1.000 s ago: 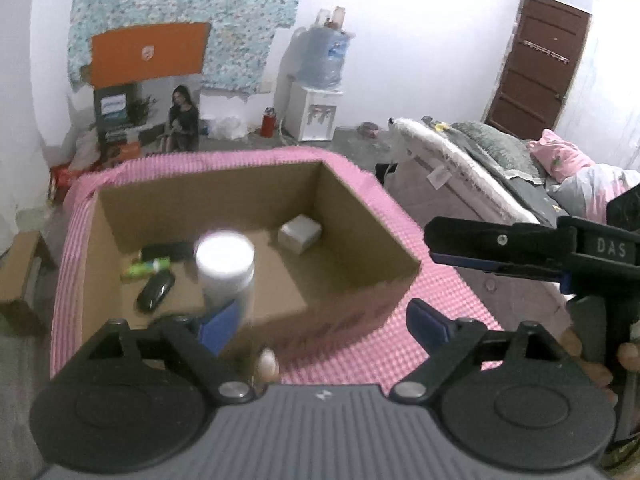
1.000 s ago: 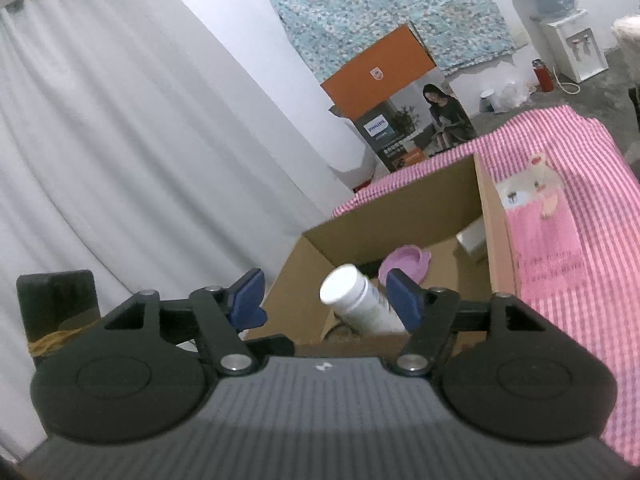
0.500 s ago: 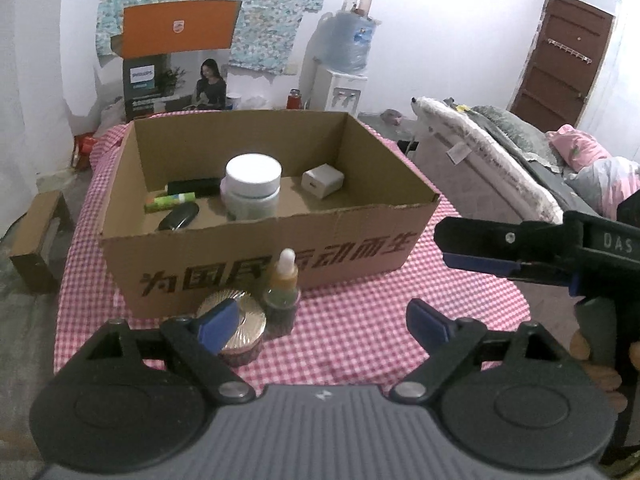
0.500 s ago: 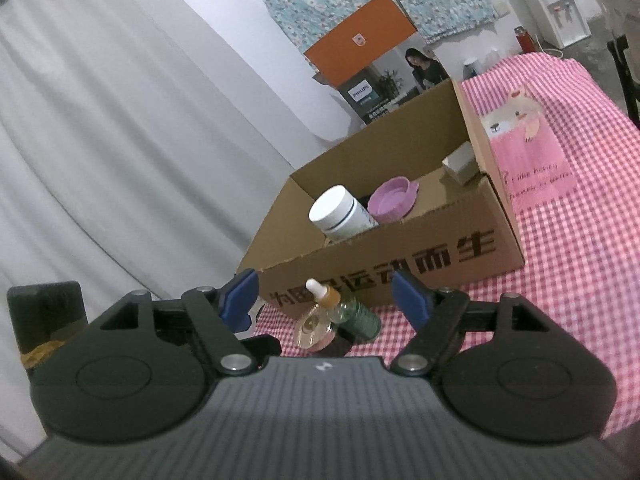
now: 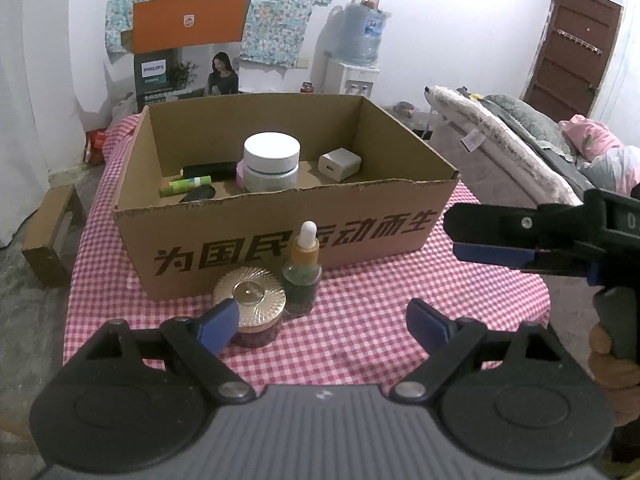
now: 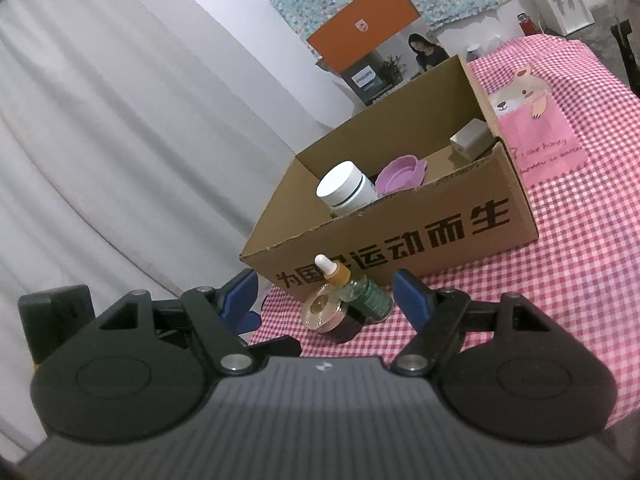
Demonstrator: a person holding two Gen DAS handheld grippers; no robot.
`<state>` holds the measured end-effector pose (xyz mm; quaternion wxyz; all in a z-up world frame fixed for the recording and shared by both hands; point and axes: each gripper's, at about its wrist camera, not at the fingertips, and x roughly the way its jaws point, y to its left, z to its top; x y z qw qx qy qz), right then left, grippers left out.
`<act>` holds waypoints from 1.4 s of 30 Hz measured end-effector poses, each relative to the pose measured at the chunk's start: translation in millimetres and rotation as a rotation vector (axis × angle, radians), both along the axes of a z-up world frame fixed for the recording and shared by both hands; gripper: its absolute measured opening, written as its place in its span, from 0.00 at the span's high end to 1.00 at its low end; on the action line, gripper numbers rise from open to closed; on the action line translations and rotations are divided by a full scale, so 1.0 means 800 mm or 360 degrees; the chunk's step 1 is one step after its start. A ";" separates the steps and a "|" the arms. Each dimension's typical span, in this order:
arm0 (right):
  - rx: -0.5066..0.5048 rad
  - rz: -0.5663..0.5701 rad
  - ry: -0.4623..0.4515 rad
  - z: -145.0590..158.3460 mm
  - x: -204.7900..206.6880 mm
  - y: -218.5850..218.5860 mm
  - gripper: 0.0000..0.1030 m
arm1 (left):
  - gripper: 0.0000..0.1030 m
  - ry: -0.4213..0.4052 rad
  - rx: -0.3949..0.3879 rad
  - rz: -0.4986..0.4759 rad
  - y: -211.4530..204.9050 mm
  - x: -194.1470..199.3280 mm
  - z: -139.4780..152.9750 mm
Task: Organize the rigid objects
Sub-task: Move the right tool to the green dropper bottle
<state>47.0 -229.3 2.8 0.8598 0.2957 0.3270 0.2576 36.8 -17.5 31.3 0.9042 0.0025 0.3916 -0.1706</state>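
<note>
Your right gripper (image 6: 326,294) stood spread and empty, its jaws framing the dropper bottle (image 6: 354,286) and the gold-lidded jar (image 6: 326,312) without touching either; your left gripper (image 5: 322,322) also hung wide and empty above the checked tablecloth (image 5: 360,336). Both items sat touching, just in front of the cardboard box (image 5: 280,240). Closing there risked pinching both at once, or tipping the tall bottle against the jar.

Pink-checked tablecloth (image 5: 360,332), brown box (image 5: 280,240)
</note>
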 end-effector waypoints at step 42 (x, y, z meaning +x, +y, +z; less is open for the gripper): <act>-0.0217 0.0156 -0.0005 -0.014 0.041 0.042 0.41 | 0.39 -0.0198 0.0039 -0.0117 0.002 0.016 -0.025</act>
